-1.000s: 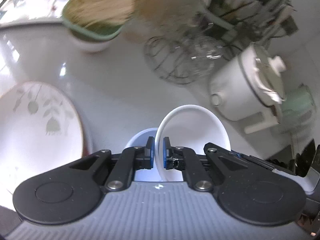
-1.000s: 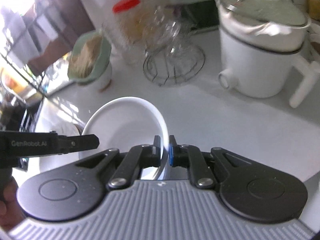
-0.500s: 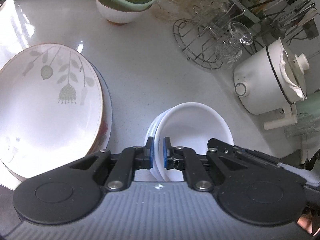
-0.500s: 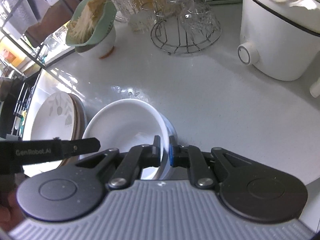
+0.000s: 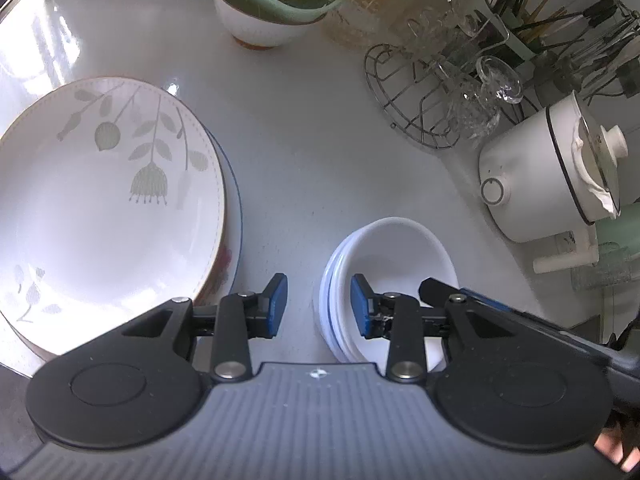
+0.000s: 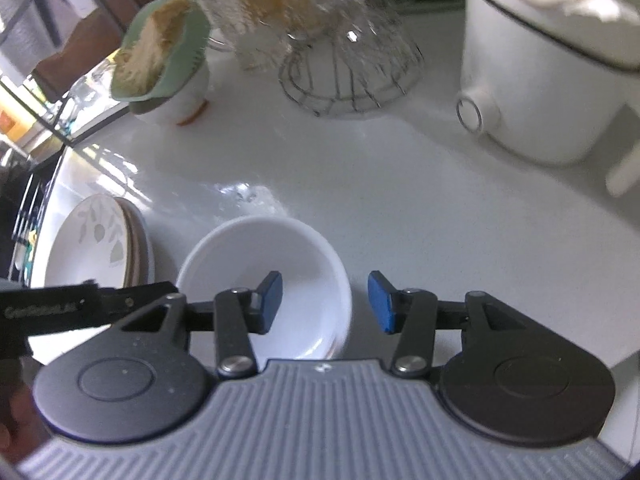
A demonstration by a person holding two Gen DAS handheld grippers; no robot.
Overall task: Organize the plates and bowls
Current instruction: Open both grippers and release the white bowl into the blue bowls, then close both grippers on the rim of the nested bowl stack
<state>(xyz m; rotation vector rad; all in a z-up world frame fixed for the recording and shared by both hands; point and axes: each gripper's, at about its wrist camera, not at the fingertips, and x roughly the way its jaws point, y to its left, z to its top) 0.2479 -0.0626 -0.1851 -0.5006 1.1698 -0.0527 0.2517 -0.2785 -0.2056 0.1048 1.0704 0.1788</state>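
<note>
A stack of white bowls (image 5: 396, 256) rests on the grey counter; the right wrist view shows its top bowl (image 6: 268, 268). My left gripper (image 5: 319, 306) straddles the stack's left rim, jaws opening, pads clear of it. On the opposite rim my right gripper (image 6: 326, 302) is likewise opening, the rim between its pads but untouched. The right gripper's arm (image 5: 520, 320) crosses the left wrist view, and the left gripper's arm (image 6: 80, 308) crosses the right wrist view. A stack of leaf-patterned plates (image 5: 104, 208) lies left of the bowls, also seen as plates (image 6: 96, 240).
Behind stand a white bowl topped by a green strainer of noodles (image 5: 280, 0), a wire rack with glasses (image 5: 448, 92), a white electric pot (image 5: 556, 176) and a utensil holder (image 5: 540, 8). Bare counter (image 5: 312, 144) lies between these and the bowls.
Both grippers have lowered the white bowl onto the stack and spread their jaws off its rim. The bowl now sits nested, level in the stack.
</note>
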